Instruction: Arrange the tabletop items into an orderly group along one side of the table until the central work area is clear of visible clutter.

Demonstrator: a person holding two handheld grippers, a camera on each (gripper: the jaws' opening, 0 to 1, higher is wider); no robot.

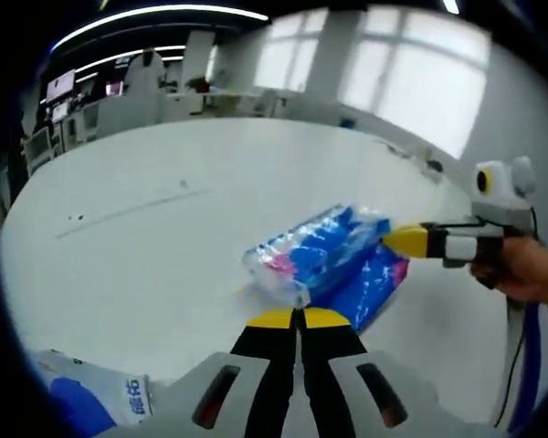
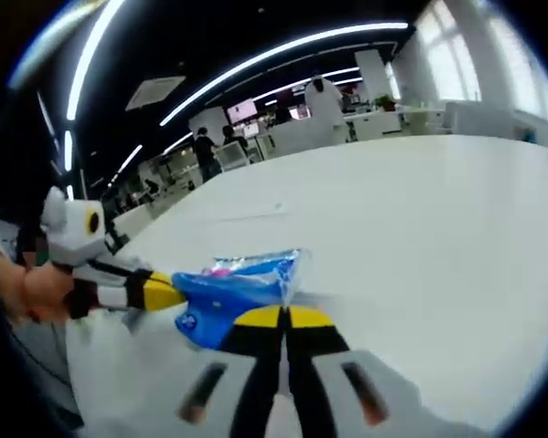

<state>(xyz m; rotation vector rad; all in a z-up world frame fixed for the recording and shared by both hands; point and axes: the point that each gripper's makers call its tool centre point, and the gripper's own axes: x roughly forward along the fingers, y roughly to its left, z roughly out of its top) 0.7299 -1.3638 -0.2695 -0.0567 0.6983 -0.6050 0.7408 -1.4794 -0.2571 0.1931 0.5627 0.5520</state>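
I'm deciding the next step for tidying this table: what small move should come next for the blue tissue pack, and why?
Probably carry the blue tissue pack toward the table's edge, near the white package at the left gripper's side. The right gripper touches the pack's end, the left gripper's jaws sit together by its near corner, and the pack lies mid-table.

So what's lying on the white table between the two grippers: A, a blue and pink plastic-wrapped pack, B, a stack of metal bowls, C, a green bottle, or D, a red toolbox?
A: a blue and pink plastic-wrapped pack lies on the white table, with the right gripper touching its edge and the left gripper shut just short of it.
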